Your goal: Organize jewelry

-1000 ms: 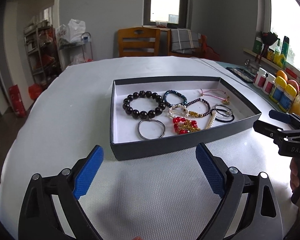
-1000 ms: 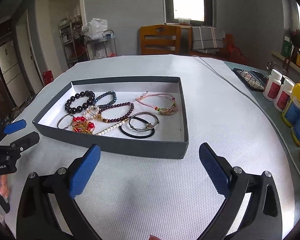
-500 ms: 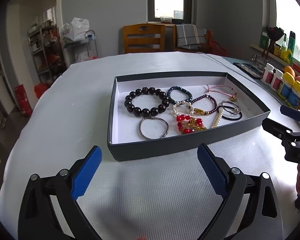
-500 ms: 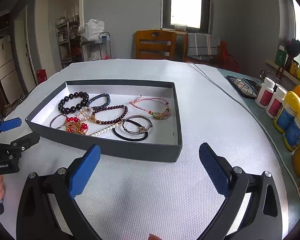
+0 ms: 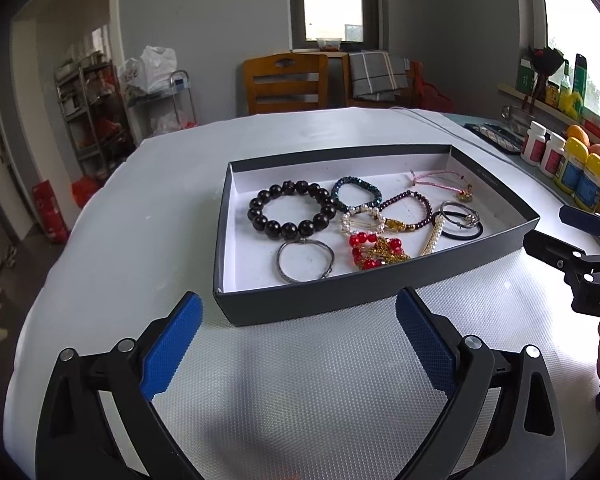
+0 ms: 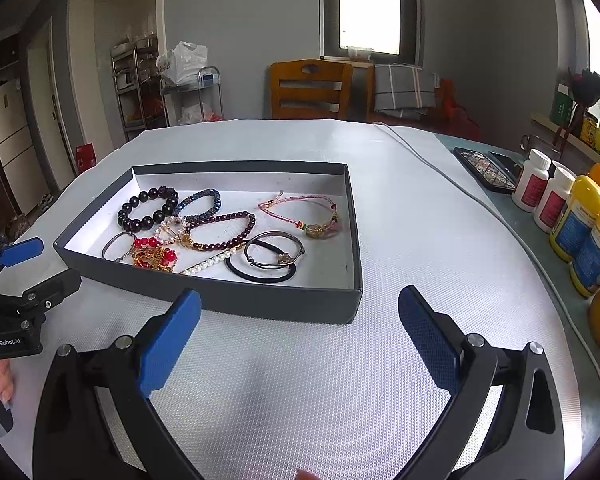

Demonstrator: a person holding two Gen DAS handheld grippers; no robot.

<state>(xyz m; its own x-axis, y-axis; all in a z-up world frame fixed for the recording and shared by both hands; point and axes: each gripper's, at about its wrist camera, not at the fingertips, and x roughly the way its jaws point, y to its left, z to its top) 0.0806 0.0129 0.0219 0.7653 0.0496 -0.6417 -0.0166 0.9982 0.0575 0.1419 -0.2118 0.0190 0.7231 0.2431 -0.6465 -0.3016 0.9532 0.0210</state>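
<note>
- Left gripper (image 5: 298, 338): jaws spread wide, nothing between the blue pads, held above the white table mat (image 5: 300, 392) short of the near wall of the tray
- Right gripper (image 6: 300, 332): jaws likewise wide apart and holding nothing, over the mat just before the tray's near right corner
- Dark shallow tray (image 5: 340, 300) with white floor sits mid-table; all the jewelry lies inside it, clustered toward the near side
- Black bead bracelet (image 5: 290, 214) at the left; thin silver bangle (image 5: 305, 260) just in front of it, partly cut off by the tray wall in the right wrist view
- Red bead and gold chain piece (image 5: 374, 250) is a tangle; its shape is hard to make out, and its lower edge is hidden behind the near wall in both views
- Pearl strand (image 6: 210, 263) shows full length in the right wrist view; in the left one it is foreshortened to a short bar
- Pink cord bracelet (image 6: 304, 212) reads clearly from the right; from the left it is small and far
- Black hair tie (image 6: 260, 274) overlapped by a wire bangle (image 6: 274, 248)
- Bottles (image 6: 560, 208) along the right table edge, partly cut off by the frame
- Each view catches only the other gripper's tips at its margin; hands mostly out of frame
</note>
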